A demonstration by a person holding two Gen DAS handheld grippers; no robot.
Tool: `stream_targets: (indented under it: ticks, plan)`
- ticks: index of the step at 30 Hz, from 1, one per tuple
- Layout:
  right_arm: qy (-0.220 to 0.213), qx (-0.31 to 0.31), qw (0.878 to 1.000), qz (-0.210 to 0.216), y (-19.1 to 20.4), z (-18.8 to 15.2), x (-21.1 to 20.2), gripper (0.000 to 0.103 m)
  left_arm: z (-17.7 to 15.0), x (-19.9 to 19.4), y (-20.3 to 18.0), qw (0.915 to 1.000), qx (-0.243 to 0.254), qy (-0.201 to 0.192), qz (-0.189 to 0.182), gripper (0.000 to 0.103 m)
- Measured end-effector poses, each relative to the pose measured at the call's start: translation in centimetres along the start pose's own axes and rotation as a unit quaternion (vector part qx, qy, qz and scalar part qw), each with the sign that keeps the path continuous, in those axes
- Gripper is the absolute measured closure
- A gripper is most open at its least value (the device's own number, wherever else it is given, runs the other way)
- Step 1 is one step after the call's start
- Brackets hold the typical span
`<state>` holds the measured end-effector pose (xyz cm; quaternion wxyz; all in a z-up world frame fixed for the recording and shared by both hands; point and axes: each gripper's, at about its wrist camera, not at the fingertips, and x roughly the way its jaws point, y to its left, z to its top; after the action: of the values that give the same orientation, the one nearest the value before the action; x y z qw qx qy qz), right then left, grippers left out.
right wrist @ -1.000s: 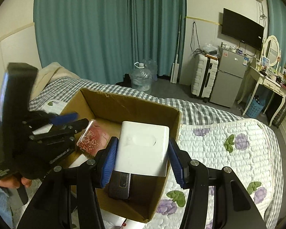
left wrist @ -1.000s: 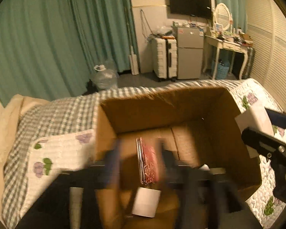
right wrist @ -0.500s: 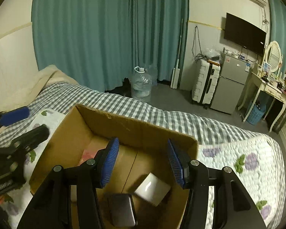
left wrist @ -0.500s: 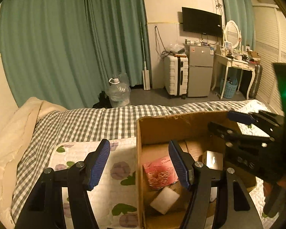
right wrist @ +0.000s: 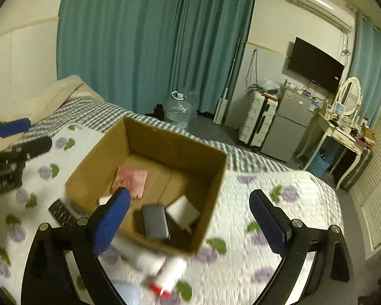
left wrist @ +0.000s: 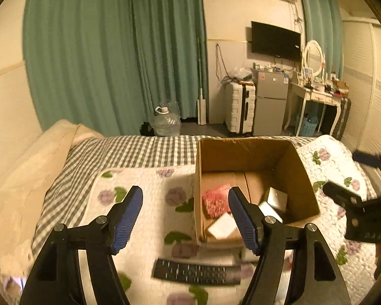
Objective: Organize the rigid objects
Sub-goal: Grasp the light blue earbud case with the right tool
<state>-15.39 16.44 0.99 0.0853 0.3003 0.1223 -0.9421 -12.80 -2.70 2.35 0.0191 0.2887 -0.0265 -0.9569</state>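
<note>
Both grippers stand wide open with nothing between their blue pads: the left gripper (left wrist: 185,203) hovers over the quilt just left of the cardboard box (left wrist: 302,178), its right pad overlapping the box's near left corner in its own view, and the right gripper (right wrist: 188,211) hangs above the box's near edge, its left pad over the box's interior and its right pad out over the quilt

Largest of all is the flowered quilt (right wrist: 266,203), on which the cardboard box (right wrist: 210,185) sits open-topped. Inside the box, a pink flat packet (right wrist: 129,179) lies against the left side of the floor, a grey slab-shaped device (right wrist: 155,221) lies near the front wall, and a white block (right wrist: 183,212) leans just right of that device, touching it. From the left wrist view a second white piece (left wrist: 222,226) shows at the box's near left corner.

Outside the box, a black remote control (left wrist: 195,274) lies flat on the quilt just in front of the near wall. Also in front of the box, a blurred white tube with a red end (right wrist: 167,272) rests on the quilt, and what it is cannot be told
</note>
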Motion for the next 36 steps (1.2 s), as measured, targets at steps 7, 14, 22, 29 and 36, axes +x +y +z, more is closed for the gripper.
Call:
stream_targets:
  ticks: [7, 14, 22, 29, 36]
  plan:
    - [0.040, 0.039, 0.998, 0.032, 2.1, -7.0, -2.0, 0.007, -4.3, -1.7, 0.5, 0.9996, -0.025, 0.016, -0.001, 0.030]
    - [0.139, 0.027, 0.987, 0.081, 6.6, -13.4, 4.2, 0.012, -11.1, 1.1, 0.0, 0.9959, -0.008, 0.089, 0.008, 0.030]
    - [0.184, 0.040, 0.976, 0.110, 7.4, -14.8, 8.0, 0.049, -13.7, 3.1, -1.4, 0.9920, 0.016, 0.125, 0.001, 0.030]
    - [0.149, 0.046, 0.982, 0.108, 5.5, -13.4, 5.4, 0.052, -12.8, 3.4, -1.4, 0.9898, 0.063, 0.126, -0.016, 0.030]
    - [0.136, 0.063, 0.982, 0.118, 4.0, -12.4, 3.5, 0.052, -13.0, 5.2, -3.1, 0.9600, 0.245, 0.132, -0.033, 0.030]
